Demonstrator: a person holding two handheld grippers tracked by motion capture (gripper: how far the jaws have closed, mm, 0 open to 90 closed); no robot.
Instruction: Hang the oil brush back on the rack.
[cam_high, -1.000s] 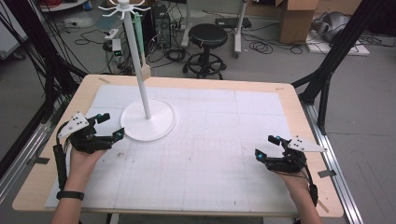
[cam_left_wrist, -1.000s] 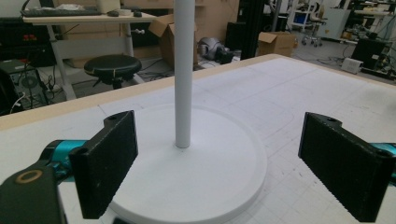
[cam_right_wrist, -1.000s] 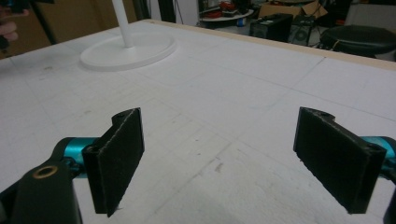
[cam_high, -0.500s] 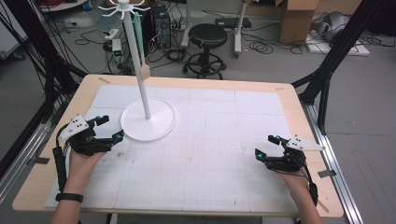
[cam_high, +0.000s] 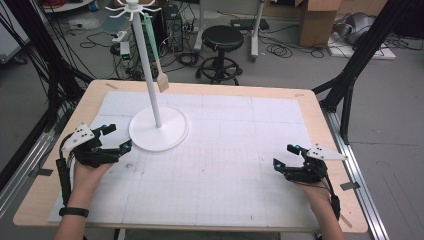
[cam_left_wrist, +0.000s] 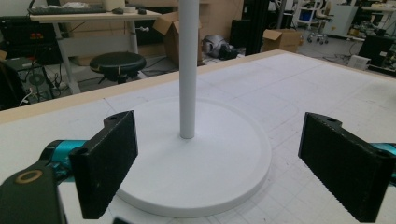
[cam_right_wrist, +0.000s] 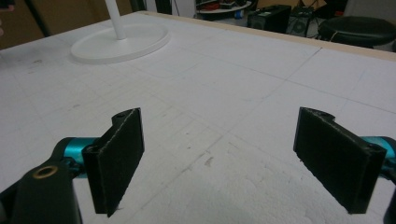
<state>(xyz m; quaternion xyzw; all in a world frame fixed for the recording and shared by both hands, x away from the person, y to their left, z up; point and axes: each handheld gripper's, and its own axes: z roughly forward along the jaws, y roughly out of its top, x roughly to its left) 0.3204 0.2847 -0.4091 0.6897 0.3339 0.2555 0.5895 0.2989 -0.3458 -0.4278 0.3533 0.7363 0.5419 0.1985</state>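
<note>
The white stand (cam_high: 159, 131) sits at the table's (cam_high: 310, 107) far left, with the left gripper (cam_high: 116, 138) spread wide and empty just beside its base. The right gripper (cam_high: 285, 157), also spread and empty, rests well apart from the stand. This looks like the approach step; next, the left jaws likely need to close in on the stand's pole (cam_left_wrist: 188, 70).

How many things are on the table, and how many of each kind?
White stand with a tall pole: 1
Brush-like tool with a green handle, hanging from the stand's top: 1
Black grippers held in hands: 2, the left gripper and the right gripper, both open and holding nothing
Total: 4
</note>
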